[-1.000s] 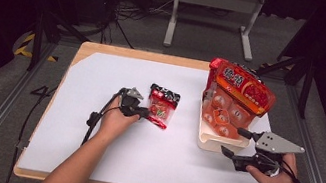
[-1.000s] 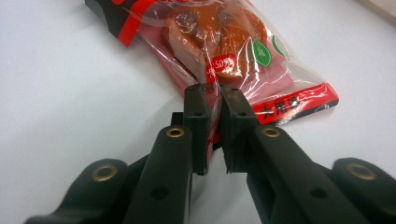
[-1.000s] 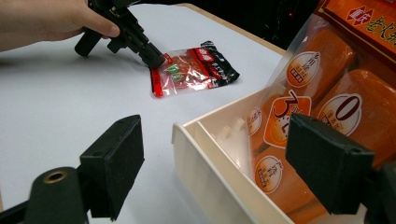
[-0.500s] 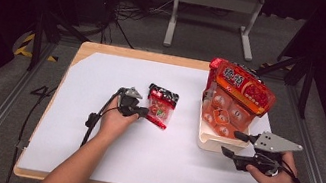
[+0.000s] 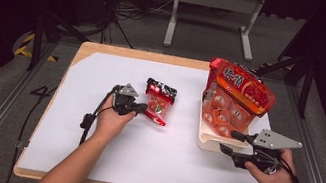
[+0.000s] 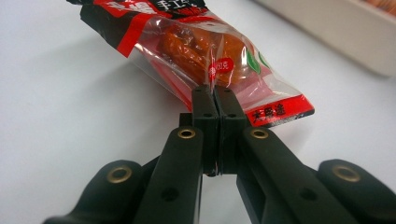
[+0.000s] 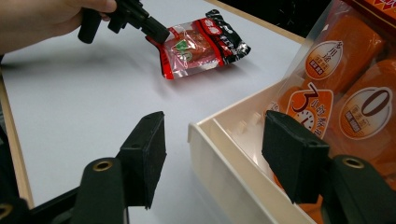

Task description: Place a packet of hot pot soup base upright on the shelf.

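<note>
Pinching the near edge of the small snack packet (image 6: 205, 56), the left gripper (image 5: 140, 110) is clenched on its clear film, the packet lying left of centre on the white tabletop (image 5: 88, 159). To the right, the right gripper (image 7: 212, 149) straddles the near wall of the cream tray (image 7: 224, 163), which holds the big orange bag (image 5: 236, 97); its jaws have just been closing, pads not yet pressing. Carrying the packet over to the tray looks next, with a steadying grip on the wall.

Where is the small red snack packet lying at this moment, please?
In the high view the small red snack packet lies on the white table cover, left of the cream tray, with its near edge pinched by the left gripper.
</note>
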Motion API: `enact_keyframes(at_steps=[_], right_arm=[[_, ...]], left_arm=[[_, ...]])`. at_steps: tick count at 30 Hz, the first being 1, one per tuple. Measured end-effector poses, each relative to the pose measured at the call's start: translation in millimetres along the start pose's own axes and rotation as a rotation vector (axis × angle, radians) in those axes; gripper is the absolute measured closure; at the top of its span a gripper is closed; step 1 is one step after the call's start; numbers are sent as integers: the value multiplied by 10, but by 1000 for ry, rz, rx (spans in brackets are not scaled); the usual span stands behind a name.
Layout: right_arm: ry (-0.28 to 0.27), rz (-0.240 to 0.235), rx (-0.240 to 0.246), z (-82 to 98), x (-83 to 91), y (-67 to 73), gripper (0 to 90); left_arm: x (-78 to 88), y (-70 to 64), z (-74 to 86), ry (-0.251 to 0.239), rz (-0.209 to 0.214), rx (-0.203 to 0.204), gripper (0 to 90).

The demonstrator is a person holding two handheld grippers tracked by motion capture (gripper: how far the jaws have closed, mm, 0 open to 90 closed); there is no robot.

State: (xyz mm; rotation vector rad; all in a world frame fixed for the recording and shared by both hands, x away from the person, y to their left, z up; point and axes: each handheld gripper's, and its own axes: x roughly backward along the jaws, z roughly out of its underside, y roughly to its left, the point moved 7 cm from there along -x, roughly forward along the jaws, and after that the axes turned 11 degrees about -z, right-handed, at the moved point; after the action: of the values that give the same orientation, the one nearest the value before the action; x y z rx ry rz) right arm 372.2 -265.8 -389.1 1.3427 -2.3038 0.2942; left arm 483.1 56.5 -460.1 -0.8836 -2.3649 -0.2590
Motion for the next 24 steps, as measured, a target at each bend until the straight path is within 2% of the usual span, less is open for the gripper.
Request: enact_keyframes(at_steps=[4,7,11,17,19,21,24], right_arm=[[-35,3,-39,-93,-53,20,395],[-41,2,-44,-180,-113,39,395],[-60,-21,-64,-299,-207,72,365],[-69,-55,-73,-445,-400,142,322],[-66,-66,-73,-478,-473,167,310],[-62,-80,-80,-511,-549,198,300],[-66,-69,-108,-537,-632,202,289]], left_arm=[[141,-70,-80,-60,24,-8,890],[224,-144,-135,-96,45,-9,890],[318,-233,-184,-125,66,-10,890],[458,-388,-269,-187,86,-42,890],[496,-460,-288,-198,108,-38,890],[518,-500,-289,-194,119,-50,890],[579,-589,-270,-200,138,-50,890]])
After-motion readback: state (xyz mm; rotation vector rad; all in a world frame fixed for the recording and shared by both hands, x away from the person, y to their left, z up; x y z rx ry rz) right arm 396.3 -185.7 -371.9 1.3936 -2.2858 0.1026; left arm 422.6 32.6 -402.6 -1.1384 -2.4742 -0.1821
